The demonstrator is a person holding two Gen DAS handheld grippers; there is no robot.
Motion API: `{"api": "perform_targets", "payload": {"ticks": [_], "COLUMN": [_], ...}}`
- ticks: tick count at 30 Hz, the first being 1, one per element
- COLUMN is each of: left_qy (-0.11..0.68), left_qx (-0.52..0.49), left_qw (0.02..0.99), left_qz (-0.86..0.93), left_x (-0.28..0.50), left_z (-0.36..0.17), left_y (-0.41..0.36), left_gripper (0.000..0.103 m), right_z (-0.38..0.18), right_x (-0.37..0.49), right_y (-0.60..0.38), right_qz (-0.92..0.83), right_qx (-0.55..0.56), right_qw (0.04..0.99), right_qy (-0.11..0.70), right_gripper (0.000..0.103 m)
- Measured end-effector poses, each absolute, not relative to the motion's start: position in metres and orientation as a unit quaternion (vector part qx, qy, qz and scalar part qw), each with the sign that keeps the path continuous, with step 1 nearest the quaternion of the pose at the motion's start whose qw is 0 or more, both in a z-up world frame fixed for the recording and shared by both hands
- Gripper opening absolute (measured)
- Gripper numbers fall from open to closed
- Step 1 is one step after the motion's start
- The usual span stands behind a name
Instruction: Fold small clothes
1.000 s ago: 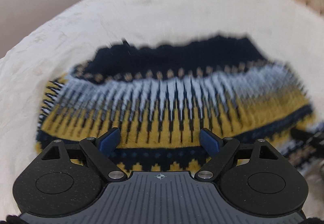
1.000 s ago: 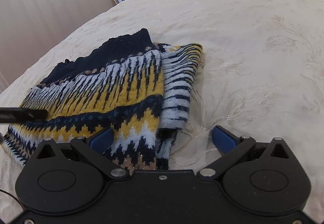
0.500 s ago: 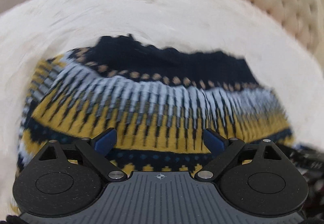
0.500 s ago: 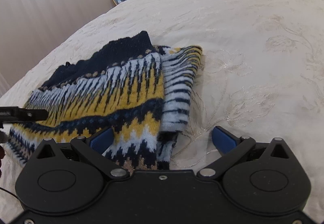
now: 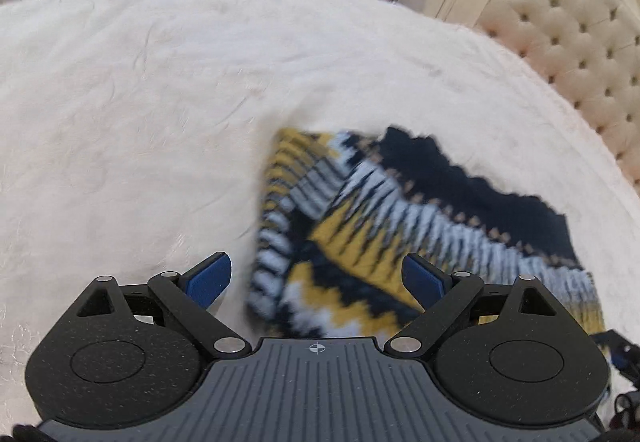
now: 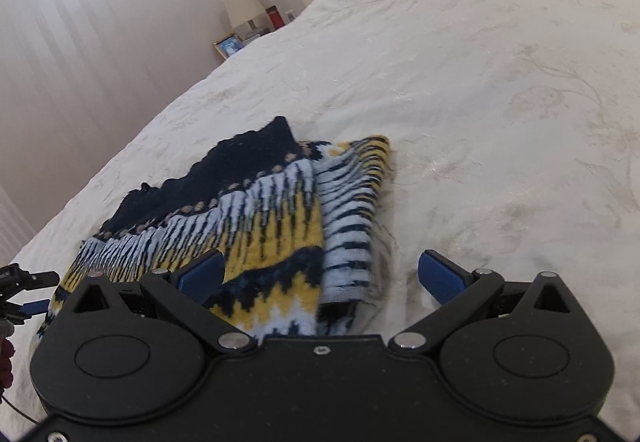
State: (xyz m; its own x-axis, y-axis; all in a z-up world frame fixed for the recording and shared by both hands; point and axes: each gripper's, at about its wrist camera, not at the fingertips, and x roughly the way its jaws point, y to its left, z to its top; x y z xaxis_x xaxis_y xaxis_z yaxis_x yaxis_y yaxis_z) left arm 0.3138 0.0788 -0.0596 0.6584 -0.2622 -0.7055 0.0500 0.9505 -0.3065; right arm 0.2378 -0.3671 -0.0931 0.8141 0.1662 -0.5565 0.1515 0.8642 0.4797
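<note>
A knitted sweater (image 5: 384, 226) in navy, yellow, white and pale blue lies folded on the cream bedspread (image 5: 160, 102). In the left wrist view it is blurred and its near left corner sits between my open fingers. My left gripper (image 5: 316, 278) is open and holds nothing. In the right wrist view the sweater (image 6: 240, 226) lies flat with a folded sleeve along its right edge. My right gripper (image 6: 320, 278) is open and empty, just above the sweater's near right corner. The left gripper shows at the far left of that view (image 6: 24, 282).
The bed's tufted headboard (image 5: 580, 54) stands at the back right. A nightstand (image 6: 256, 34) with a lamp, a photo frame and small bottles stands beside the bed. Pale curtains (image 6: 80, 42) hang along the left wall.
My left gripper has swung to the left, so the sweater now sits to the right in its view. The right gripper has stayed nearly still. Both stayed open.
</note>
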Motion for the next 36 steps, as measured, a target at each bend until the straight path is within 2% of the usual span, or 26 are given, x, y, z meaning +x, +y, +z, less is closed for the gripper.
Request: {"api": "perform_targets", "payload": {"ticks": [6, 11, 12, 13, 14, 15, 20, 25, 31, 36], "left_qy": [0.419, 0.422, 0.418, 0.410, 0.406, 0.404, 0.395, 0.368, 0.336, 0.333], "left_qx": [-0.171, -0.156, -0.154, -0.154, -0.153, -0.159, -0.189, -0.175, -0.132, -0.110], "left_qw": [0.880, 0.877, 0.878, 0.882, 0.885, 0.886, 0.883, 0.891, 0.897, 0.889], "left_qz": [-0.145, -0.171, -0.173, -0.174, -0.170, -0.166, -0.171, -0.200, -0.254, -0.295], "left_x": [0.325, 0.342, 0.344, 0.345, 0.346, 0.346, 0.339, 0.329, 0.312, 0.308], "left_z": [-0.079, -0.082, -0.082, -0.081, -0.082, -0.082, -0.072, -0.028, 0.028, 0.037], "left_y": [0.091, 0.075, 0.072, 0.070, 0.069, 0.070, 0.072, 0.048, -0.024, -0.095], "left_gripper": [0.093, 0.089, 0.085, 0.063, 0.033, 0.026, 0.021, 0.021, 0.021, 0.021], "right_z": [-0.095, -0.098, -0.099, -0.099, -0.100, -0.100, -0.101, -0.100, -0.094, -0.088], "right_x": [0.239, 0.239, 0.239, 0.239, 0.239, 0.240, 0.241, 0.241, 0.236, 0.231], "right_y": [-0.364, -0.361, -0.361, -0.360, -0.360, -0.360, -0.361, -0.365, -0.375, -0.391], "right_qz": [0.005, 0.007, 0.007, 0.007, 0.007, 0.007, 0.005, 0.001, -0.002, -0.010], "right_qx": [0.257, 0.255, 0.254, 0.254, 0.254, 0.254, 0.260, 0.271, 0.293, 0.318], "right_qw": [0.915, 0.913, 0.913, 0.913, 0.912, 0.912, 0.909, 0.906, 0.902, 0.898], "right_qy": [0.313, 0.318, 0.319, 0.321, 0.322, 0.323, 0.326, 0.326, 0.316, 0.303], "right_gripper": [0.102, 0.102, 0.102, 0.102, 0.102, 0.102, 0.102, 0.102, 0.102, 0.102]}}
